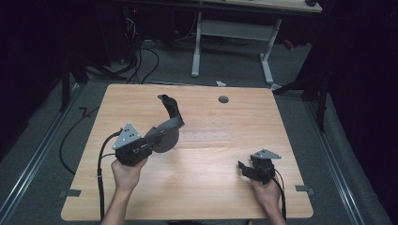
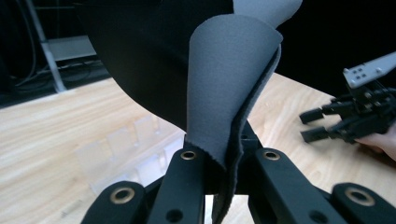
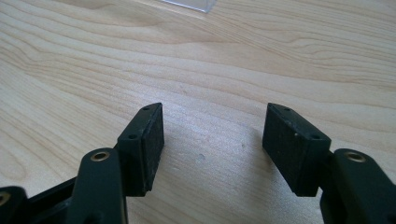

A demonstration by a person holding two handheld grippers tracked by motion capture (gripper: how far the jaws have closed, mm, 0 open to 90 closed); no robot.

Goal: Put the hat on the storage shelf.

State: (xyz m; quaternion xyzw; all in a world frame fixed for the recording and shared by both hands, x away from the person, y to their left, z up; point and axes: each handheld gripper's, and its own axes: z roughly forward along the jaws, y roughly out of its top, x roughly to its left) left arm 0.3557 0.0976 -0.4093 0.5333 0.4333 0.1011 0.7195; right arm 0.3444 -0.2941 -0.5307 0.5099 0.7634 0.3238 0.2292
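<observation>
In the high view, the left gripper (image 1: 149,143) sat left of centre in the frame, its jaws clenched on the edge of a grey pad (image 1: 168,126), a soft, flexible sheet that looked like a mouse mat. The pad was lifted off the wooden surface (image 1: 211,187); part of it curled upward toward the upper middle of the frame, while a rounded part hung just beside the gripper. In the left gripper view, the pad's edge rose from between the closed jaws at the bottom centre, folded over on itself, grey on one face and black on the other.

The right gripper (image 1: 244,168) rested low at the lower right of the high view, well apart from the pad, held in the person's right hand (image 1: 267,190). In the right gripper view its jaws stood released and wide, with nothing between them but bare wood grain. A clear plastic piece (image 3: 189,3) showed at the top edge of that view.
</observation>
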